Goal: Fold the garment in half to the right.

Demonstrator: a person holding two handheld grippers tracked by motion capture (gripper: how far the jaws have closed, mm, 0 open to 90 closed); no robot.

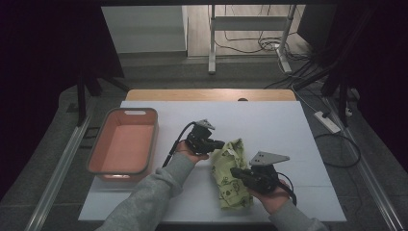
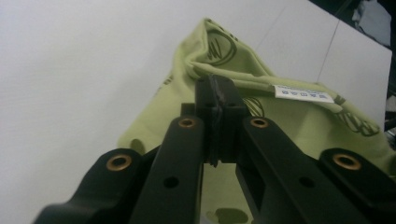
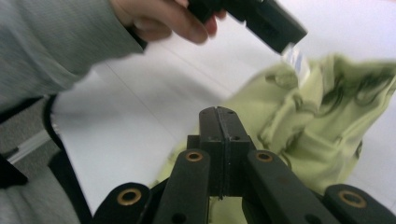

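Note:
A light green cloth bag (image 1: 234,192) with dark printed rings lies on the white table (image 1: 269,125), its upper end raised. My left gripper (image 1: 220,144) is shut on that raised edge. In the left gripper view its jaws (image 2: 218,88) meet on a fold of the bag (image 2: 299,121), next to a white label (image 2: 303,92). My right gripper (image 1: 235,172) hangs over the bag's right side. Its jaws (image 3: 217,114) are shut, and I see no fabric between the pads; the bag (image 3: 317,116) lies beyond and beneath them. The left gripper (image 3: 285,39) is at the top of that view.
An empty salmon-coloured bin (image 1: 154,139) with a grey rim stands at the table's left side. Bare white tabletop lies beyond and to the right of the bag. Past the table's far edge are a white frame's legs and cables on the floor.

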